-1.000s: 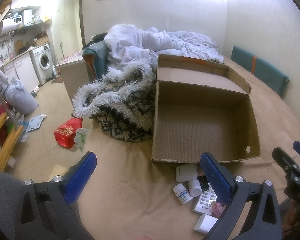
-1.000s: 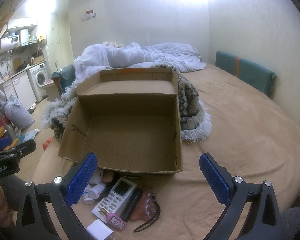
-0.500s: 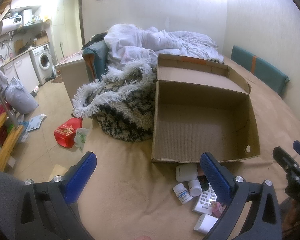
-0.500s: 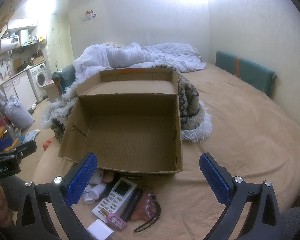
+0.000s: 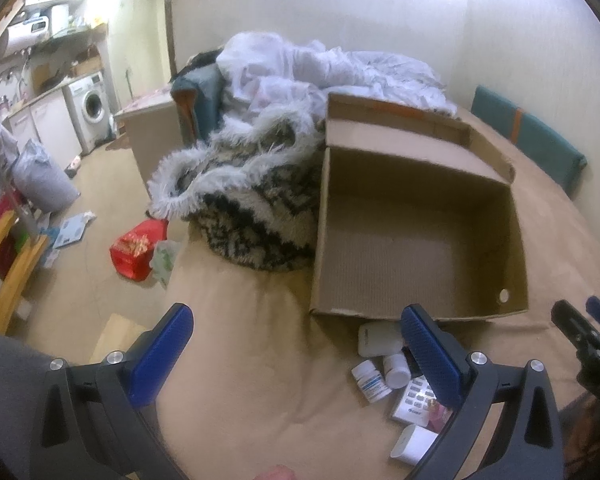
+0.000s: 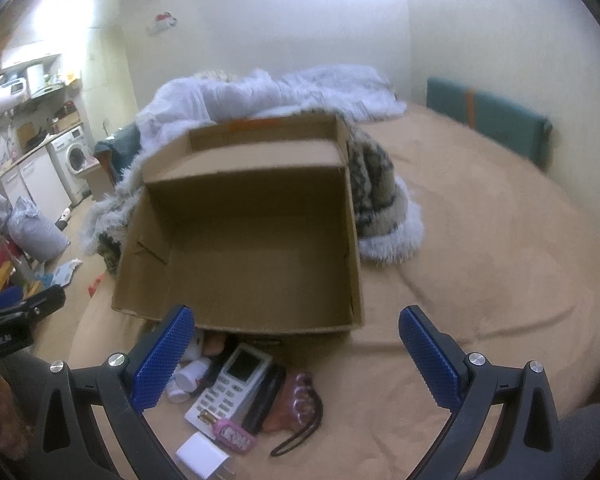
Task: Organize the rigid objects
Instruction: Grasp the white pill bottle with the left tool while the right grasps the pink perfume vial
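An open, empty cardboard box lies on the tan bed; it also shows in the right wrist view. In front of it lies a cluster of small objects: white pill bottles, a white jar, a white remote, a black case, a pink item, a white charger and a brown pouch with a cord. My left gripper is open and empty, left of the cluster. My right gripper is open and empty, above the cluster.
A shaggy black-and-white blanket and a white duvet lie behind the box. A teal cushion stands by the wall. The bed's left edge drops to a floor with a red bag.
Both grippers have moved forward a little toward the box and the cluster; both views are slightly blurred. The jaws stay open.
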### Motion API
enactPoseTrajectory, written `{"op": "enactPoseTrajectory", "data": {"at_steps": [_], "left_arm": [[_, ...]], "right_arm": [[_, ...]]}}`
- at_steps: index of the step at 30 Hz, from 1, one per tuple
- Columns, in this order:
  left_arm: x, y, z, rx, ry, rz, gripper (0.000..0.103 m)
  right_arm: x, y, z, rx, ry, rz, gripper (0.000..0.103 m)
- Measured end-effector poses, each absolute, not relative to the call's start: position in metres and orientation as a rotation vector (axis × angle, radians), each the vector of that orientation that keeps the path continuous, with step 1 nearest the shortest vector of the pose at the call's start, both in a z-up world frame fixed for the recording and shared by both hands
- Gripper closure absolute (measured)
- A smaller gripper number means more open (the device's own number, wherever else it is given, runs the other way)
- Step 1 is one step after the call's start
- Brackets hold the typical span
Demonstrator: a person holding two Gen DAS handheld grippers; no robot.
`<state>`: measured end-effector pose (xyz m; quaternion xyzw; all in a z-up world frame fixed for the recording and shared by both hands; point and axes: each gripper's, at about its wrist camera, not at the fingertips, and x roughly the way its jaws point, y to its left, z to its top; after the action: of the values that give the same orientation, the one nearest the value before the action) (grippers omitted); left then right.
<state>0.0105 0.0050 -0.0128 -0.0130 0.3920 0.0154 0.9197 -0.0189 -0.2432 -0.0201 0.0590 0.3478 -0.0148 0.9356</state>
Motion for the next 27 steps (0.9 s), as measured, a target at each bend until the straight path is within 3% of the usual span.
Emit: {"op": "enactPoseTrajectory", "data": {"at_steps": [17, 19, 27], "left_arm": [[0.045, 0.022, -0.075, -0.099, 1.135, 0.035, 0.001], [0.051, 0.025, -0.083, -0.123, 1.17, 0.051, 0.004], [0.081, 0.015, -0.124, -0.223, 1.335, 0.033, 0.039]], "right_arm": [[-0.002, -0.254, -0.057, 0.163, 0.931, -0.054, 0.0], [0.0, -0.259, -0.063, 0.187, 0.958, -0.061, 0.0], [0.008, -0.275, -0.078, 0.279, 1.045, -0.08, 0.0]]}}
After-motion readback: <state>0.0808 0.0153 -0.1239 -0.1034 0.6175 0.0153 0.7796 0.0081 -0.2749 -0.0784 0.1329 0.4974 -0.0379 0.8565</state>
